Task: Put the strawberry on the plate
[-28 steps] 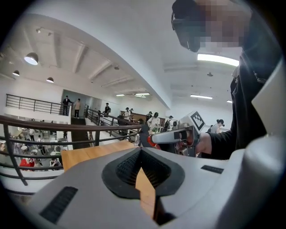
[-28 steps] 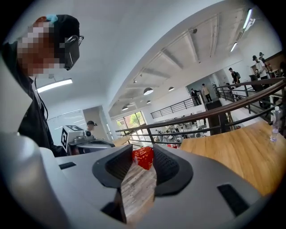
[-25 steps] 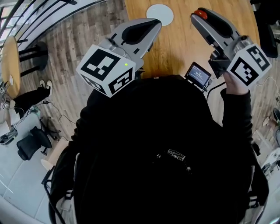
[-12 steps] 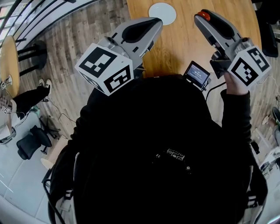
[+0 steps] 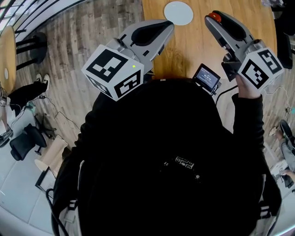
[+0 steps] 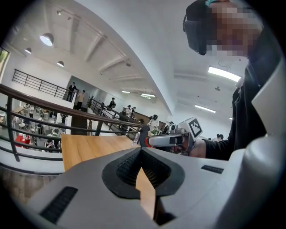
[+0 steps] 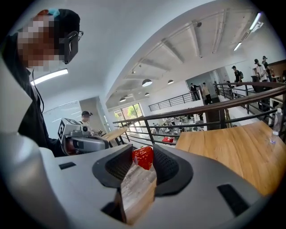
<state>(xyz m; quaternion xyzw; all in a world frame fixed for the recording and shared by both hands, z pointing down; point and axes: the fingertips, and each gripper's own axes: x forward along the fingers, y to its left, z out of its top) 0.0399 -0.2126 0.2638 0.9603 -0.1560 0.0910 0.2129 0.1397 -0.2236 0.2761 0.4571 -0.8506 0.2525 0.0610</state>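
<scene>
A red strawberry (image 7: 143, 157) sits between the tips of my right gripper (image 7: 143, 152), whose pads are shut on it. In the head view the strawberry (image 5: 211, 15) shows as a red spot at the right gripper's (image 5: 215, 20) tip, held up over the wooden table (image 5: 198, 46). The white round plate (image 5: 178, 13) lies on the table further away, to the left of that tip. My left gripper (image 5: 169, 26) hangs near the table's left edge with its jaws shut and nothing between them (image 6: 141, 150). Both grippers are raised and point roughly level.
A small device with a lit screen (image 5: 208, 78) sits by the person's chest, between the grippers. Plank floor (image 5: 83, 50) lies left of the table. A railing (image 7: 214, 105) and distant people stand beyond the table (image 7: 237, 147).
The head view has shifted slightly, so the plate and table edge sit a little further right. Both grippers keep nearly the same places, and the strawberry stays in the right one.
</scene>
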